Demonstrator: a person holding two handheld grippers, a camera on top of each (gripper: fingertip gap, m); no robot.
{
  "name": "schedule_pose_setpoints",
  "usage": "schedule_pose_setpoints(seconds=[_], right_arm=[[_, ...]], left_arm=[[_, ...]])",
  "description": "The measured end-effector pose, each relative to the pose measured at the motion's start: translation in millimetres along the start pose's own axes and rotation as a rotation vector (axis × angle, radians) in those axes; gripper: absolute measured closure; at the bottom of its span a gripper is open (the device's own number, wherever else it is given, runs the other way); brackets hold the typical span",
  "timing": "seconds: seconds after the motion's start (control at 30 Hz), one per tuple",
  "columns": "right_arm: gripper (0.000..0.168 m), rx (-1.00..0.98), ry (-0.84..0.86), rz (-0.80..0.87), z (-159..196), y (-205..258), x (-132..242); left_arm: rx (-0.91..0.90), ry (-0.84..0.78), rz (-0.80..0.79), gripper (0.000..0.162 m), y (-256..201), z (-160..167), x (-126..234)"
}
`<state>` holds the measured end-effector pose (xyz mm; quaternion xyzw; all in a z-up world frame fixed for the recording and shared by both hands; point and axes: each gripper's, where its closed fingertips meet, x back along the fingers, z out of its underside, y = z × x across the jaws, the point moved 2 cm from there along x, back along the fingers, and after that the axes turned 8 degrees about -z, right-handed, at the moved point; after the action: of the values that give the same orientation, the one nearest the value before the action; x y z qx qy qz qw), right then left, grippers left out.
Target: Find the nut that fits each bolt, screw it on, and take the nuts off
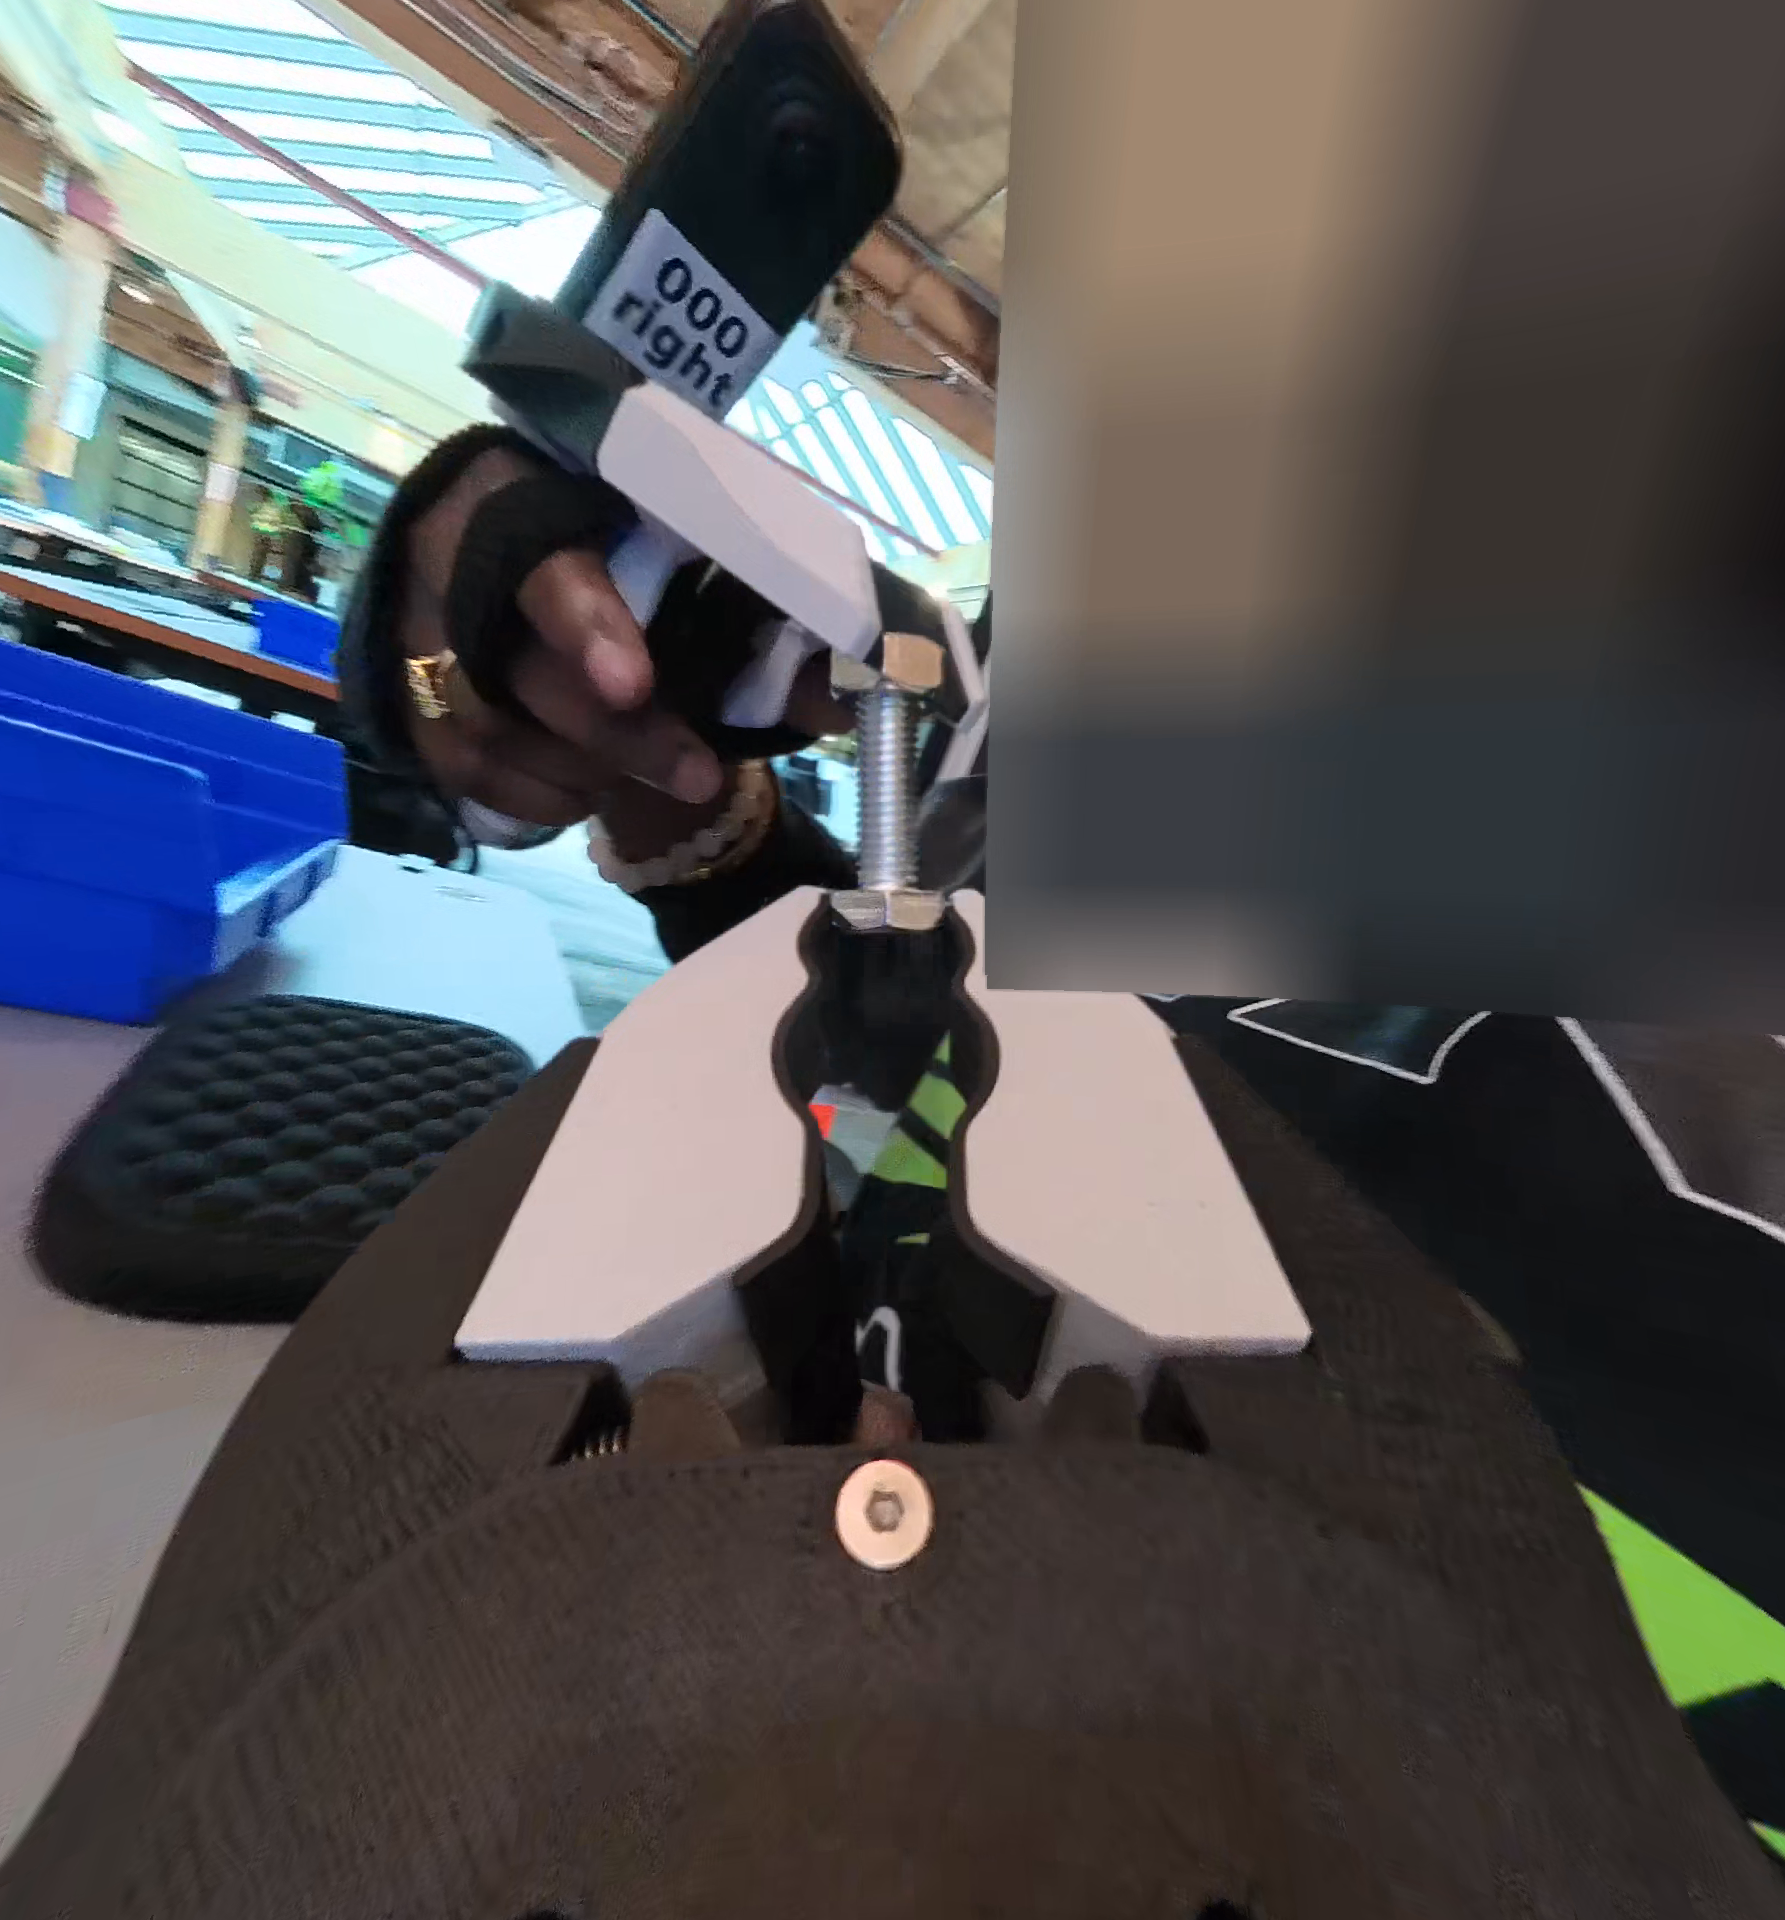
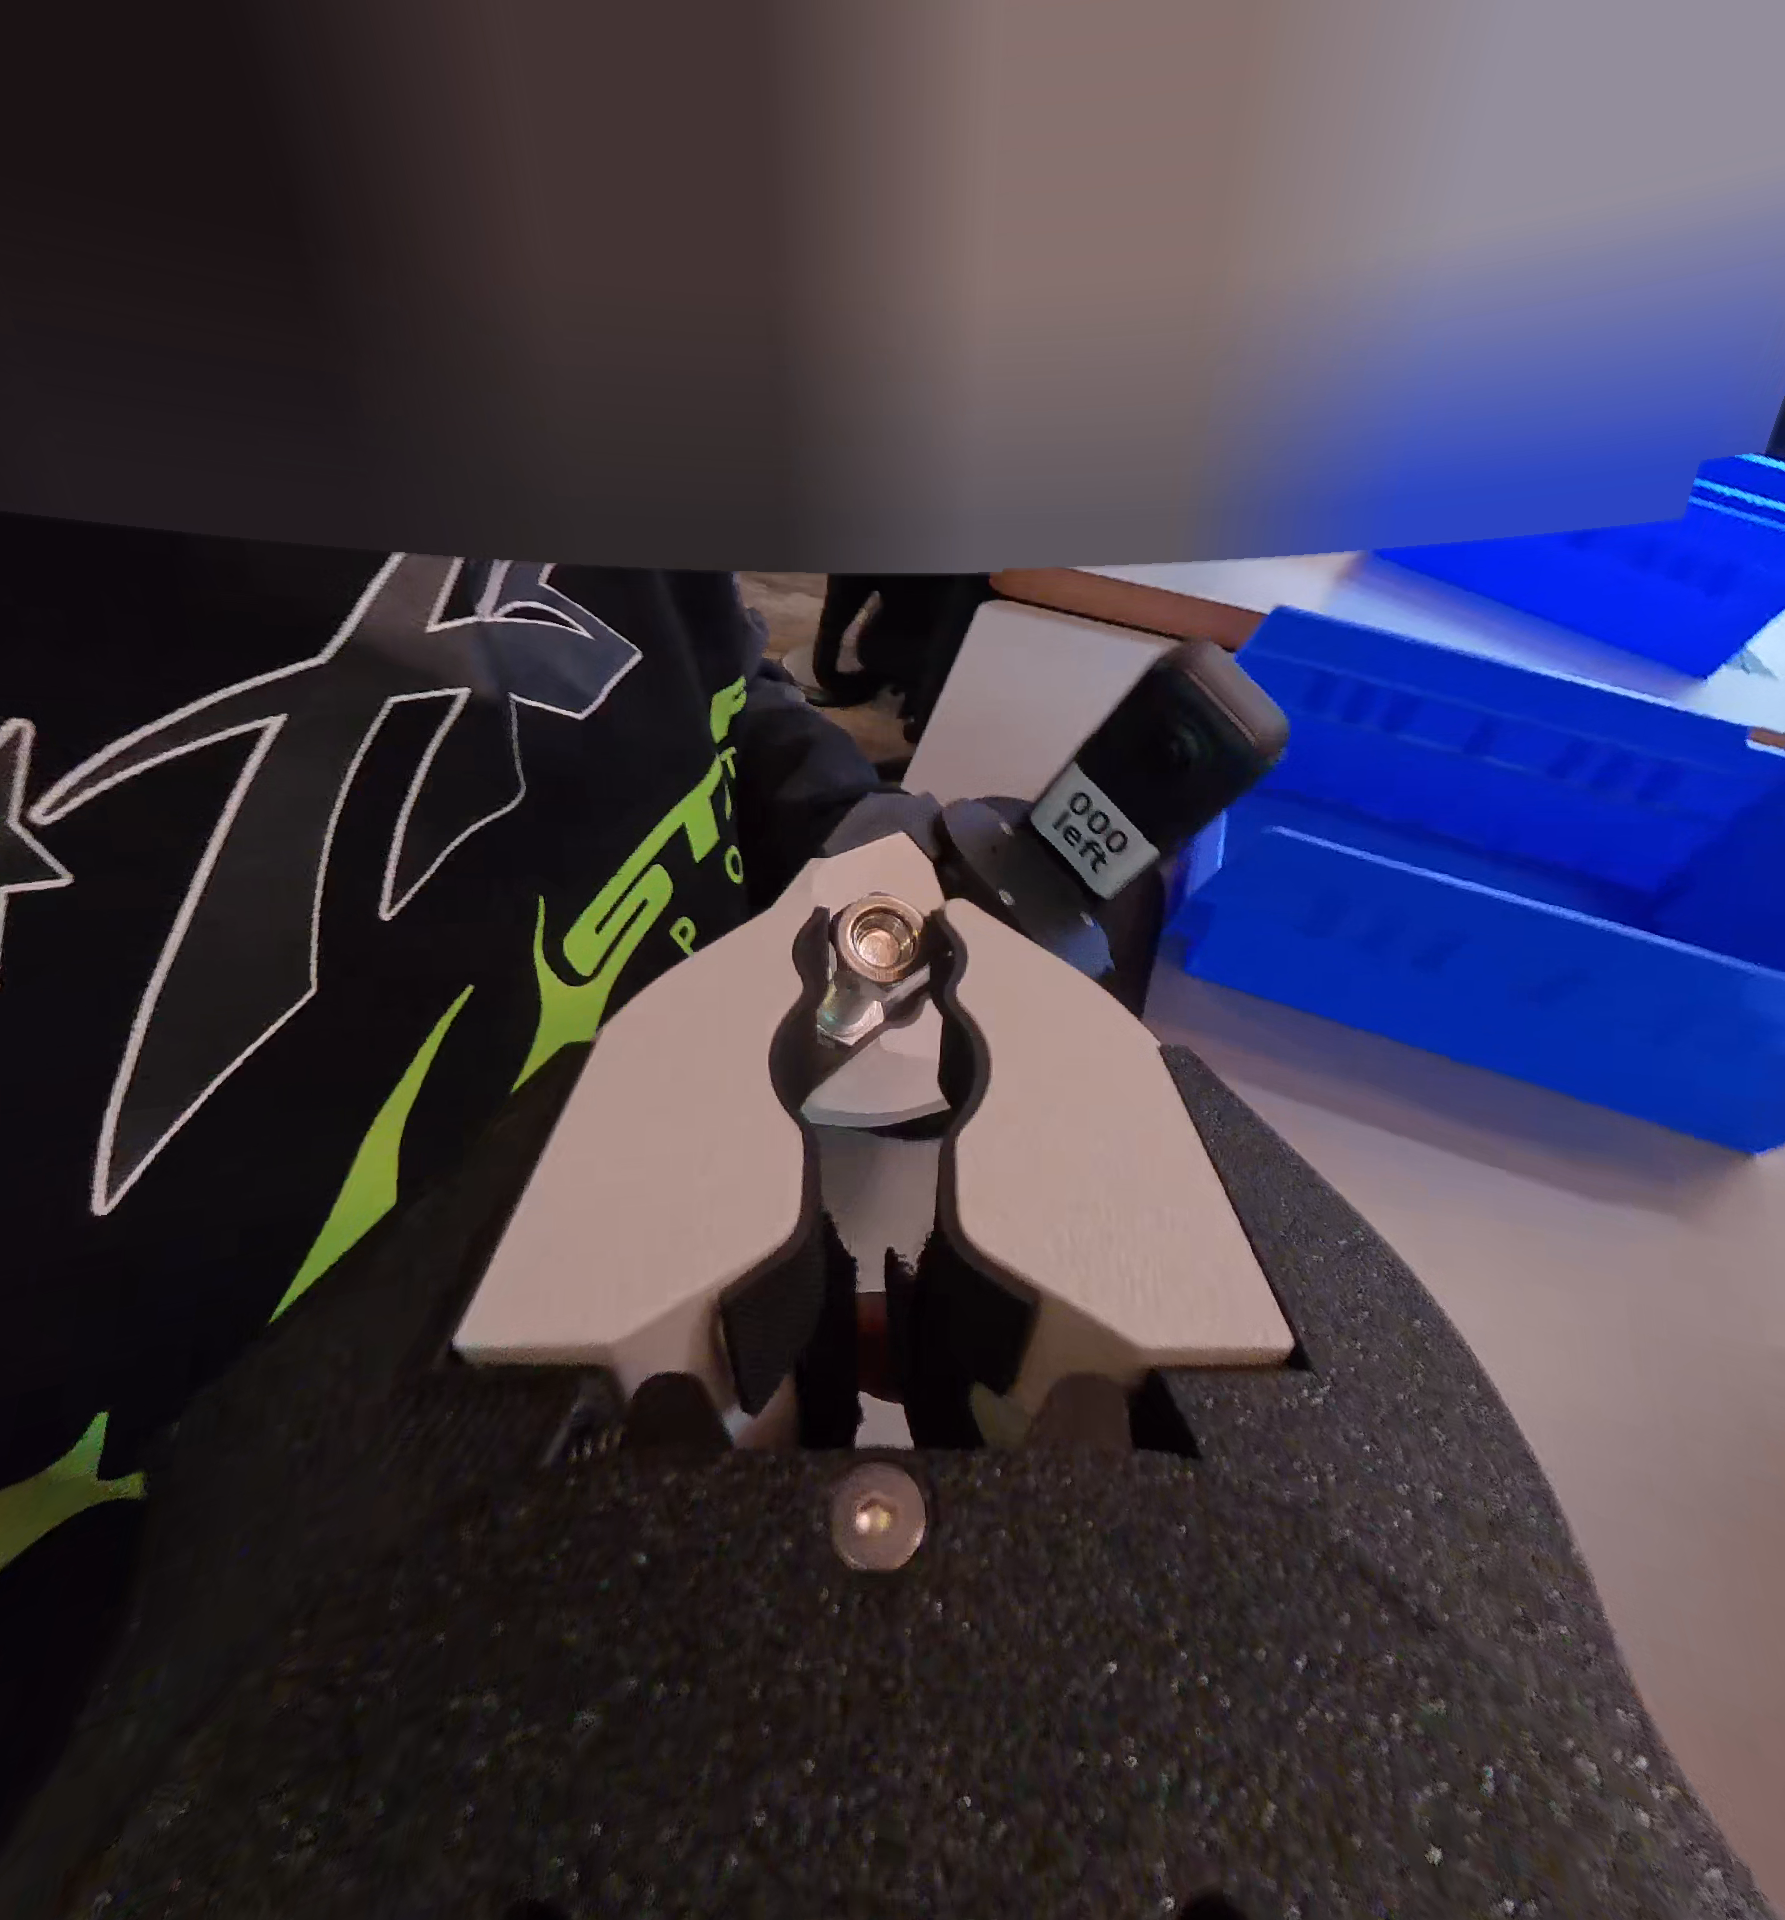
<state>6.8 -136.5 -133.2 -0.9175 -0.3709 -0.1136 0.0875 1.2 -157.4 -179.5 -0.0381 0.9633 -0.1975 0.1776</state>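
Two grippers are seen meeting on one silver bolt in the left wrist view. The left gripper is clenched at its tips on a hex piece at the near end of the bolt; whether that piece is the head or a nut cannot be told from this view. The threaded shank is seen rising from it to a second hex piece, which is grasped by the white fingers of the right gripper, held above by a gloved hand. The bolt is thus held in the air, clear of the white worktop. A black dimpled pad is seen lying on the worktop to the left, and blue bins stand behind it. Dark clothing with green and white print fills the right side.

In the right wrist view, the right gripper is closed on the hex piece at its fingertips, and the bolt is viewed end-on. A second hex piece is seen just behind it, gripped by the left gripper, whose white fingers and black body lie beyond. Blue bins are seen on the worktop toward the right, and the printed clothing fills the left.
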Motion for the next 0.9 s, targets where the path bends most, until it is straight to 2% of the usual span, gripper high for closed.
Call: schedule_pose_setpoints(seconds=[0.2, 0.3, 0.37, 0.5, 0.6, 0.77, 0.9], right_arm=[[0.150, 0.075, -0.026, -0.041, -1.9, 5.9, -1.2], [0.150, 0.072, -0.041, -0.026, -2.3, 3.6, -1.0], [0.149, 0.048, -0.059, 0.019, -3.3, -2.1, 1.7], [0.127, -0.069, -0.117, 0.178, -6.1, -20.8, 11.6], [0.124, -0.170, -0.156, 0.317, -0.1, -35.7, 14.7], [0.125, -0.269, -0.200, 0.394, 8.2, -42.7, 9.7], [0.135, -0.300, -0.198, 0.389, 10.2, -42.0, 7.0]], left_arm=[[0.159, 0.016, 0.139, 0.144, -9.6, 0.2, 1.2], [0.146, 0.011, 0.131, 0.144, -8.5, -0.9, 1.9], [0.088, -0.010, 0.065, 0.143, -2.5, -2.9, 2.1], [-0.141, -0.115, -0.200, 0.144, 19.6, -16.4, 8.4], [-0.261, -0.163, -0.371, 0.143, 33.5, -24.0, 16.1], [-0.367, -0.152, -0.495, 0.143, 42.2, -25.1, 20.2], [-0.397, -0.138, -0.519, 0.143, 44.1, -23.8, 19.9]])
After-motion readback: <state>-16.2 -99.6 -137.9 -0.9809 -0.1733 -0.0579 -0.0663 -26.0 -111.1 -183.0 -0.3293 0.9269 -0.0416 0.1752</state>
